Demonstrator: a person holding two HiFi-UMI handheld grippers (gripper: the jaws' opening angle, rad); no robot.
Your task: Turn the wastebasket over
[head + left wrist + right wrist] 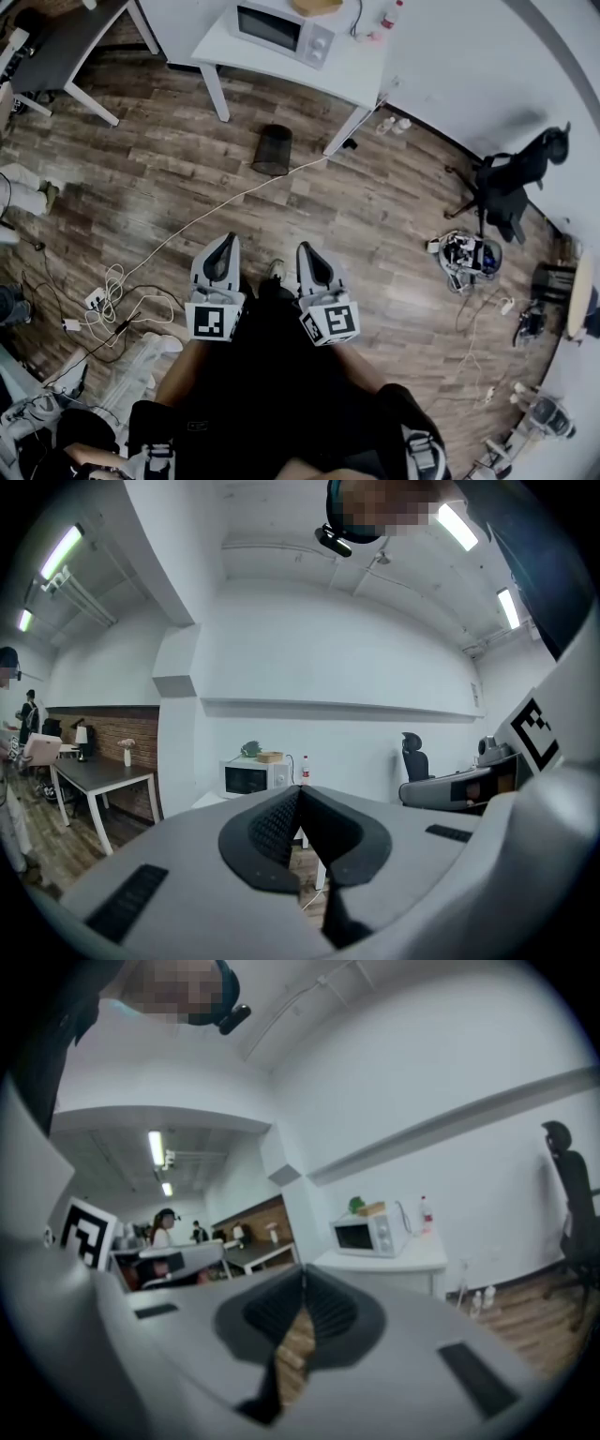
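A dark mesh wastebasket (273,150) stands on the wooden floor beside the leg of a white table (361,77), well ahead of me. My left gripper (225,241) and right gripper (307,249) are held side by side in front of my body, both pointing toward the basket and far short of it. Each is shut with nothing between its pads. In the left gripper view the left gripper (300,790) points at the white table; the basket is hidden behind the jaws. The right gripper (303,1279) faces the same table.
A microwave (284,30) sits on the white table. A white cable (202,222) runs across the floor from the table toward a power strip (97,300) at the left. A dark desk (66,45) stands far left, an office chair (511,183) at the right.
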